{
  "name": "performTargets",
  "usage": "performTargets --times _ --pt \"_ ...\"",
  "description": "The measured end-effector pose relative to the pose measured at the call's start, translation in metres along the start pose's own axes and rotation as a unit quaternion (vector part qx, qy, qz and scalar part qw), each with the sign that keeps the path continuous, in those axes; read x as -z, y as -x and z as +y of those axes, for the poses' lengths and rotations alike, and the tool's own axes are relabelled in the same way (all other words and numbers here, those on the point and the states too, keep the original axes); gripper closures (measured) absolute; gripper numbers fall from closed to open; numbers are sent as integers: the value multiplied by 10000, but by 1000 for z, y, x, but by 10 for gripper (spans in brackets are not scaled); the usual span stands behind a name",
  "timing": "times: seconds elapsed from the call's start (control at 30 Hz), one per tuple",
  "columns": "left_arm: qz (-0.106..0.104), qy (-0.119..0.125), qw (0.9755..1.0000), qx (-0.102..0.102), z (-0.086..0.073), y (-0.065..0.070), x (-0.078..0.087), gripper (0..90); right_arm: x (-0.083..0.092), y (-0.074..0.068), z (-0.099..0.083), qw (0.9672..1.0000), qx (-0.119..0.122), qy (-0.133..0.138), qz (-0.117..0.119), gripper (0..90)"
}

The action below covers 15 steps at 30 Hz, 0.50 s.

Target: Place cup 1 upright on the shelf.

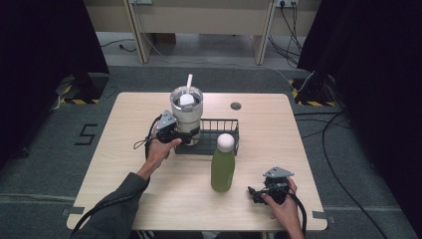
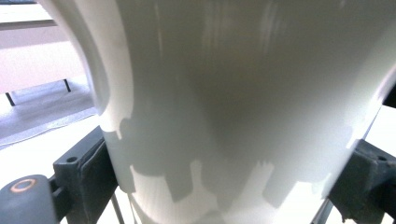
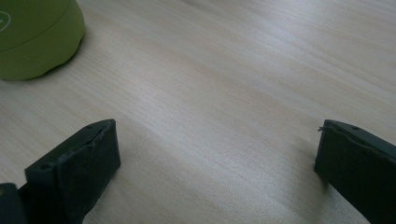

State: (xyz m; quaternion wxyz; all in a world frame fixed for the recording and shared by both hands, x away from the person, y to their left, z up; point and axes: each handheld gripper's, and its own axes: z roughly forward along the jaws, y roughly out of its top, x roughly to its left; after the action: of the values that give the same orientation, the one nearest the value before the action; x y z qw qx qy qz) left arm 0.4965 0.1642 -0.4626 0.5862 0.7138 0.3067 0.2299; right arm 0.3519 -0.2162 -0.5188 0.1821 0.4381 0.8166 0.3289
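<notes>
**Operator:** Report status from left to right.

**Technician:** Left gripper [image 1: 185,136]: held in the person's left hand [image 1: 158,151], positioned at the left end of the black wire basket [image 1: 226,123]. Its jaws stand one on each side of the lower body of the white tumbler [image 1: 186,115]. In the left gripper view both jaws press against the tumbler [image 2: 243,107] wall, so the claw is clamped on the tumbler.

**Operator:** Tumbler position?

**Technician:** Upright, at the left end of the wire basket, near the middle of the wooden table [image 1: 124,164]. A white straw [image 1: 189,82] rises from its lid. Whether its base sits on the basket floor or is raised cannot be determined.

**Operator:** Next item.

**Technician:** Green bottle [image 1: 222,166] with white cap: upright on the table, just in front of the basket, well apart from the tumbler.

**Operator:** Right side?

**Technician:** Right gripper [image 1: 255,193]: held in the right hand [image 1: 284,206], low over the table near the front edge, to the right of the bottle. In the right gripper view its jaws are wide apart with bare tabletop [image 3: 243,93] between them; the claw holds nothing. The bottle base [image 3: 32,37] shows at the upper left, apart from the jaws.
</notes>
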Motion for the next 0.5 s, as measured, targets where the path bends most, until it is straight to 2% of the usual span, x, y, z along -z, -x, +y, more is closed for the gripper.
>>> performTargets --times 0.5 --pt "43 -6 10000 19 -1 1 2 97 0 0 0 10000 10 -4 0 4"
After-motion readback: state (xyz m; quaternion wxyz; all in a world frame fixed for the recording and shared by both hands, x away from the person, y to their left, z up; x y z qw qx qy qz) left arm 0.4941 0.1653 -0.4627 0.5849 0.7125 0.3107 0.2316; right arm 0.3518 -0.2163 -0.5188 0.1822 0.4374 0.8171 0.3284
